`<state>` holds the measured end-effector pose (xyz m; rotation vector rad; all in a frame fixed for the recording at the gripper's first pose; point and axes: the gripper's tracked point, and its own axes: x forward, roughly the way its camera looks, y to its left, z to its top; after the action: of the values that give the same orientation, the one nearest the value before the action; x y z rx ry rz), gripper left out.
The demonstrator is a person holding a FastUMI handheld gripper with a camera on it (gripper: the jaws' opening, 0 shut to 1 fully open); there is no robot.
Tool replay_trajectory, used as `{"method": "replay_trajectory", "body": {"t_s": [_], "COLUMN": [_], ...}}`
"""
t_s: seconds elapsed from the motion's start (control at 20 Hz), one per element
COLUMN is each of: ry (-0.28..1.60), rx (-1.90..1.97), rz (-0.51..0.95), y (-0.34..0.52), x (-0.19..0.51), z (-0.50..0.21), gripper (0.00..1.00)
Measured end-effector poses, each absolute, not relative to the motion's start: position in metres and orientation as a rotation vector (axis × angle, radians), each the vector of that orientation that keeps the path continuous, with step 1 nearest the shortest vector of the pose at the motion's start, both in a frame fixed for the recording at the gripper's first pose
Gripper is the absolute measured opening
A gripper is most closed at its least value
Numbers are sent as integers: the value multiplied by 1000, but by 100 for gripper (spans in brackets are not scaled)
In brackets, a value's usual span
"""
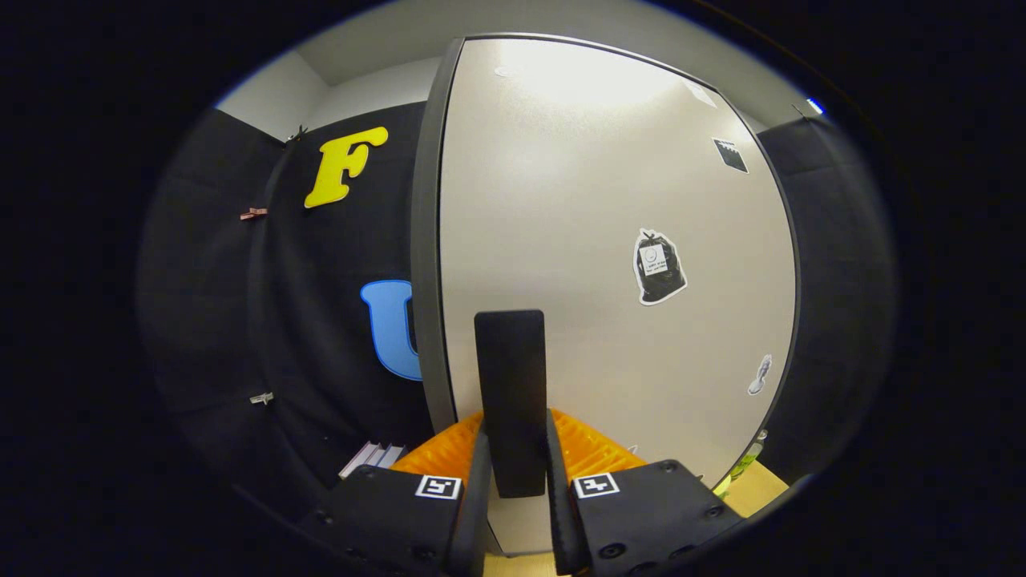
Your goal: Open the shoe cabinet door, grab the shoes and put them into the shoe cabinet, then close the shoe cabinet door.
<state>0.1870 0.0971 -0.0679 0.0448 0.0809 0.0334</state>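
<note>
- Nearest the camera, one gripper (517,461) is seen with its two fingers (479,481) closed on one upright black door handle (510,401); the handle is pressed from both sides, so it is grasped.
- One square marker is carried on each finger block, two in all.
- One pale shoe cabinet door (593,240) is met just beyond the fingers, with the handle standing up against its lower part.
- Three stickers are counted on the door: a black bag-shaped sticker (660,267) near the middle, a small black rectangular sticker (730,155) near the upper right corner, and a small pale sticker (760,374) low on the right.
- A dark frame edge (427,240) runs down the door's left side, and a thin dark rim follows its right side.
- Left of that edge, the black cloth wall (240,320) is seen well apart from the fingers, with open room in between.
- Three small clips (253,213) are pinned to the cloth.
- One stack of pale flat strips (373,457) lies low beside the left finger block.
- A bit of wooden surface (757,485) is shown past the door's lower right corner.
</note>
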Motion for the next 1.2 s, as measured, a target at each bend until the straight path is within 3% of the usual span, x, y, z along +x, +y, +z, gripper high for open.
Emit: {"method": "replay_trajectory", "body": {"t_s": [0.1, 0.15, 0.25, 0.3, 1.2], "ry": [84, 83, 94, 100, 148], "rx": [41, 36, 39, 39, 65], "rz": [34, 31, 32, 34, 225], "y": [97, 97, 96, 95, 48], "x": [186, 187, 183, 184, 74], "z": [-68, -69, -69, -69, -56], "gripper": [36, 27, 27, 20, 20]}}
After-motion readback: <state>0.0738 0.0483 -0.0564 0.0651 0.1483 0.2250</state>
